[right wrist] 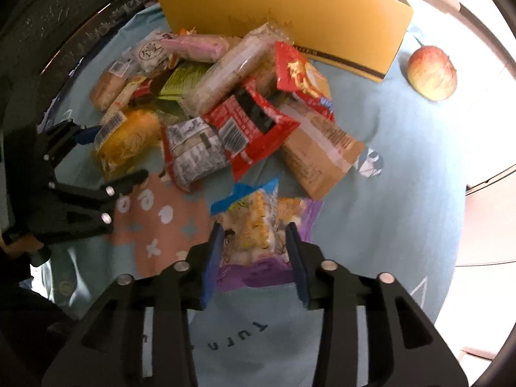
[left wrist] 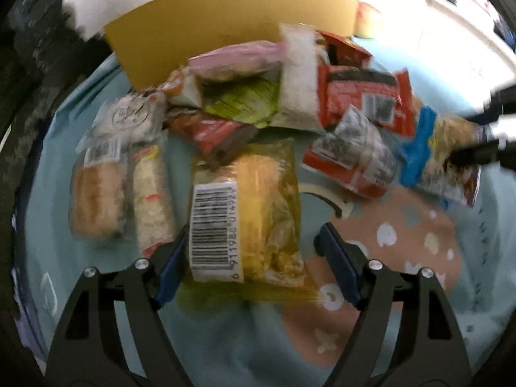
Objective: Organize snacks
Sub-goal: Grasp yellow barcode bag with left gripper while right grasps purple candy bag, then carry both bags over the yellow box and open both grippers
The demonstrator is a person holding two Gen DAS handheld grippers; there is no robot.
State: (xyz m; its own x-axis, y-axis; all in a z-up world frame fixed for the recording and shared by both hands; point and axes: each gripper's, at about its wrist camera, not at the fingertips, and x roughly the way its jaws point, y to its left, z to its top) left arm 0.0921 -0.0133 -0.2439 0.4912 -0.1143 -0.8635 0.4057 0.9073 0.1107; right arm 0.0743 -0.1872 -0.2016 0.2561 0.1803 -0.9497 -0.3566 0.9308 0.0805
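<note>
Progress: barely begun, I judge | snacks (right wrist: 225,103) heaped on blue cloth (right wrist: 371,225) before yellow box (right wrist: 290,16) | left hand-held gripper (left wrist: 254,248) apart, straddling yellow packet (left wrist: 254,213) | right hand-held gripper (right wrist: 254,242) apart around popcorn bag (right wrist: 254,225), pads not visibly pressing.

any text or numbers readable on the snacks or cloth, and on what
"turn" (partly hidden): blue cloth, by the right hand-held gripper.
"6 911980 0149..." (uncertain): barcode label of the yellow packet, between the left hand-held gripper jaws.
All other packet print: too blurred to read.
</note>
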